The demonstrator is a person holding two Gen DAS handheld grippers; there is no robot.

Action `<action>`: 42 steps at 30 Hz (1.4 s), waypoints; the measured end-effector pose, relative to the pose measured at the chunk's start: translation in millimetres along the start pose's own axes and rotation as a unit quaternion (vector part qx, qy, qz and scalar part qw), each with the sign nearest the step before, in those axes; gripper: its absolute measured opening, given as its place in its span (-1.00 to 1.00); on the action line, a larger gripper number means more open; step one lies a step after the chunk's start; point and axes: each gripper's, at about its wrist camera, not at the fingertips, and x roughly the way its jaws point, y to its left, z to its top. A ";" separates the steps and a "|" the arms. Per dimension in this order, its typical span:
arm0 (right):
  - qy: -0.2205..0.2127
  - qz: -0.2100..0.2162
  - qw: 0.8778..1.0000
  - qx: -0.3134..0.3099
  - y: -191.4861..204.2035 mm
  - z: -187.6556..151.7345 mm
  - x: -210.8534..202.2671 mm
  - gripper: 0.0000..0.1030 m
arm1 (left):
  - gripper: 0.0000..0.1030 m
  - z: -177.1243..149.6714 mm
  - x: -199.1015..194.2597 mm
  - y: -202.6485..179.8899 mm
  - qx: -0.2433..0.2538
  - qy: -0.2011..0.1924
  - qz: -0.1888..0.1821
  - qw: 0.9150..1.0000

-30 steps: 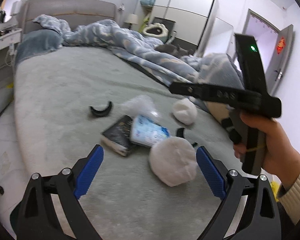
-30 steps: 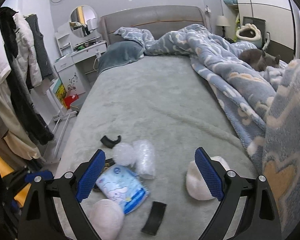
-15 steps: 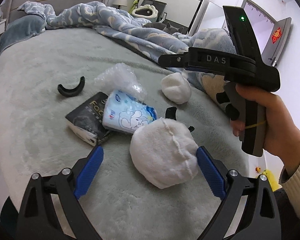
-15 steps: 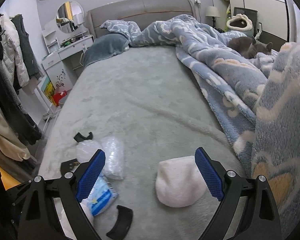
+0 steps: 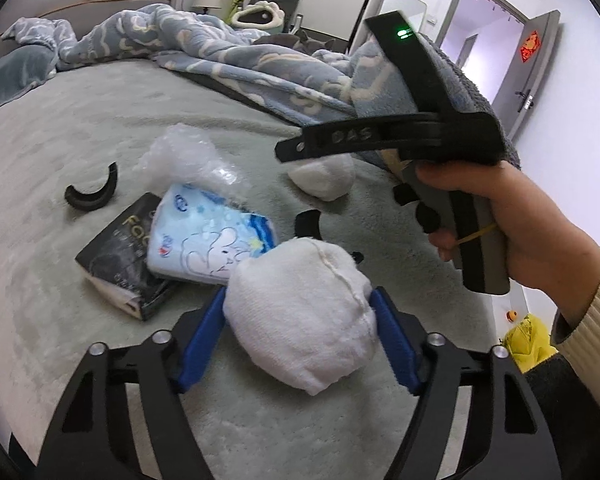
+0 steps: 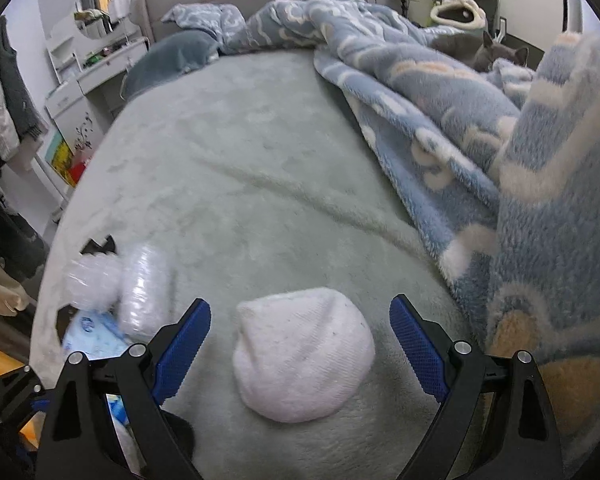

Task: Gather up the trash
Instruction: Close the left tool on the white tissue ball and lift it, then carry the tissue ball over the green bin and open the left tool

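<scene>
**Both tongs down over white wads**

Left gripper [image 5: 298, 330] closing, pads now touching near wad [image 5: 300, 316], lower centre; wider a second ago. Right gripper [image 6: 300, 346] apart, lower than before, straddling far wad [image 6: 302, 354] without contact. Grey bed [image 6: 252, 168]; blue blanket [image 6: 440, 92] upper right.

Plush bedspread [image 6: 260, 152] — crinkly glossy bubble wrap [image 5: 188, 156]

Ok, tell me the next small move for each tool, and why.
Probably finish closing the left tool on the near white wad: its jaws are closing, with blue pads at both flanks. Then close the right tool on the other wad, which sits between its open jaws with gaps both sides.
</scene>
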 end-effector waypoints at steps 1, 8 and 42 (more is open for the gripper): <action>0.004 -0.002 1.000 0.000 -0.6 -0.7 2.1 0.79 | 0.37 0.3 0.1 -0.6 0.002 0.000 0.000 1.000; 0.024 -0.011 1.000 0.000 -1.0 -6.2 9.7 0.46 | 0.16 3.3 -1.7 -0.7 0.001 -0.003 -0.004 1.000; -0.050 0.023 0.998 -0.010 68.2 -19.6 -70.7 0.02 | -0.23 -13.4 -93.0 -3.3 -0.035 -0.069 0.055 0.995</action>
